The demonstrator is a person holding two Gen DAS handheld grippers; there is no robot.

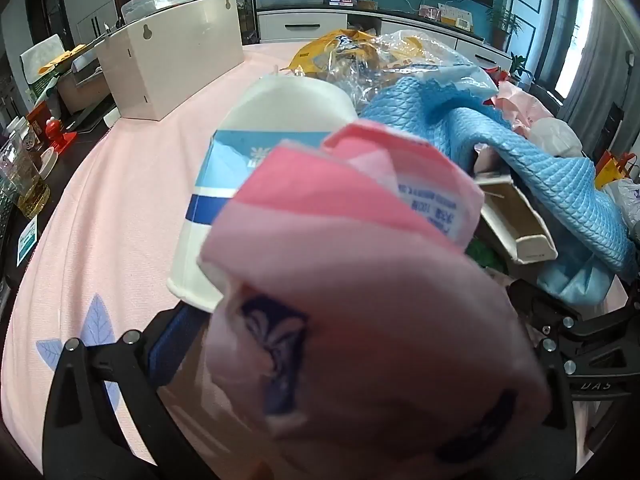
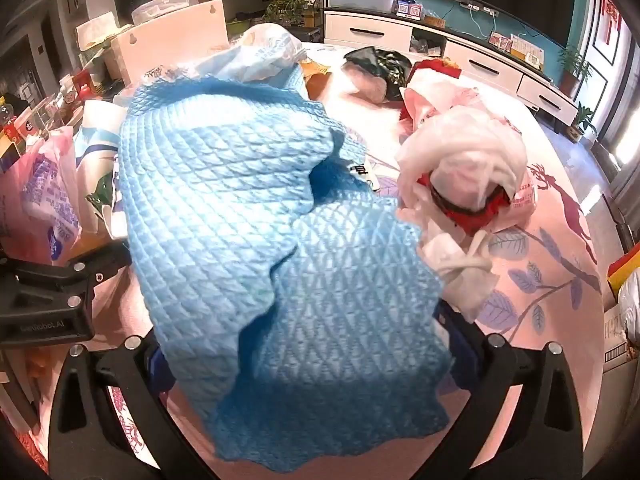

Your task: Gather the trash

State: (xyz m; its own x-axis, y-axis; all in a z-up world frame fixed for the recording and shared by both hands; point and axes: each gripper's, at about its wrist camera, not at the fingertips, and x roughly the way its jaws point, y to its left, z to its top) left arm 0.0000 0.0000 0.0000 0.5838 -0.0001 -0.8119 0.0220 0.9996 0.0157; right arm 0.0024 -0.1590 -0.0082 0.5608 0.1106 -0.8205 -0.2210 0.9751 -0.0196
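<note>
In the left wrist view my left gripper (image 1: 320, 360) is shut on a crumpled pink plastic wrapper (image 1: 360, 320) that fills the lower middle and hides the fingertips. Behind it lies a white paper cup with blue bands (image 1: 256, 184) on its side. In the right wrist view my right gripper (image 2: 316, 364) holds a blue quilted cloth (image 2: 248, 216) that drapes over and between its fingers. The cloth also shows in the left wrist view (image 1: 520, 144). A white tissue bundle with a red lid (image 2: 464, 176) lies to the right of the cloth.
A pink tablecloth (image 1: 120, 208) covers the table. A white box (image 1: 168, 64) stands at the back left. Yellow and clear wrappers (image 1: 360, 52), a small cardboard tray (image 1: 516, 220), and a black bag (image 2: 380, 68) lie about. Bottles (image 1: 28, 176) crowd the left edge.
</note>
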